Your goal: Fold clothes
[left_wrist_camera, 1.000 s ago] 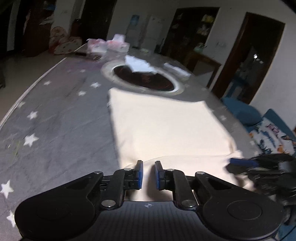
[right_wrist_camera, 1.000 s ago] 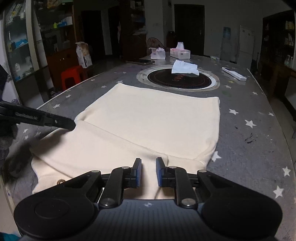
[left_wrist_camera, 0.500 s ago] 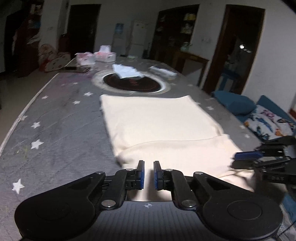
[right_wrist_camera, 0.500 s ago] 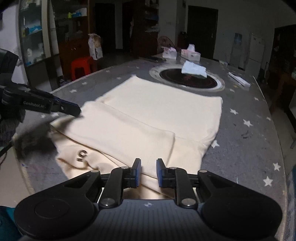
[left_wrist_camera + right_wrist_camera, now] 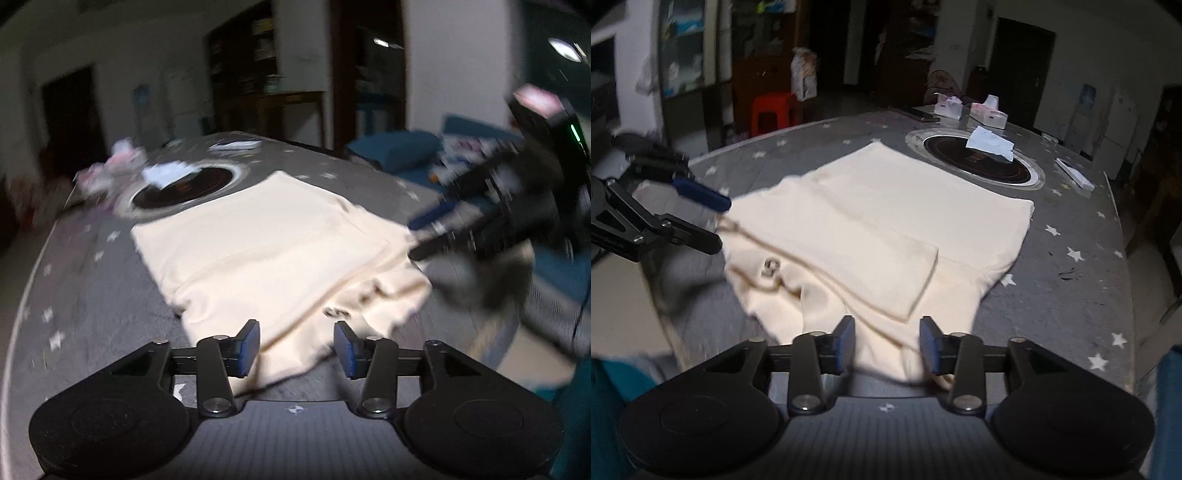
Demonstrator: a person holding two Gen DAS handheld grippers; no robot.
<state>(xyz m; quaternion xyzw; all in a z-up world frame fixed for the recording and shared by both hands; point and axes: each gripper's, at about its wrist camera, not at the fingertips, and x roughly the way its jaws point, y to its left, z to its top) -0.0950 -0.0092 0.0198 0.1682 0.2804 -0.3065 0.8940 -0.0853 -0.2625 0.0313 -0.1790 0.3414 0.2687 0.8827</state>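
Note:
A cream garment (image 5: 273, 254) lies on the grey star-patterned table, its near part folded over itself; it also shows in the right wrist view (image 5: 886, 229). A small dark print shows near its front edge (image 5: 771, 266). My left gripper (image 5: 296, 349) is open, with the garment's near corner between and just beyond its pads. My right gripper (image 5: 887, 345) is open over the garment's near edge. Each gripper shows in the other's view, the right gripper (image 5: 436, 236) at the garment's right side, the left gripper (image 5: 713, 221) at its left side, both open.
A round black cooktop (image 5: 975, 160) is set in the table beyond the garment, with a white cloth (image 5: 990, 144) on it. Tissue boxes (image 5: 990, 112) and a white remote (image 5: 1075, 178) lie at the far side. A red stool (image 5: 774, 112) stands past the table.
Both grippers were shut on the garment's near edge; both have opened now and let it go. The folded near part has dropped onto the garment and the views have swung and drawn back.

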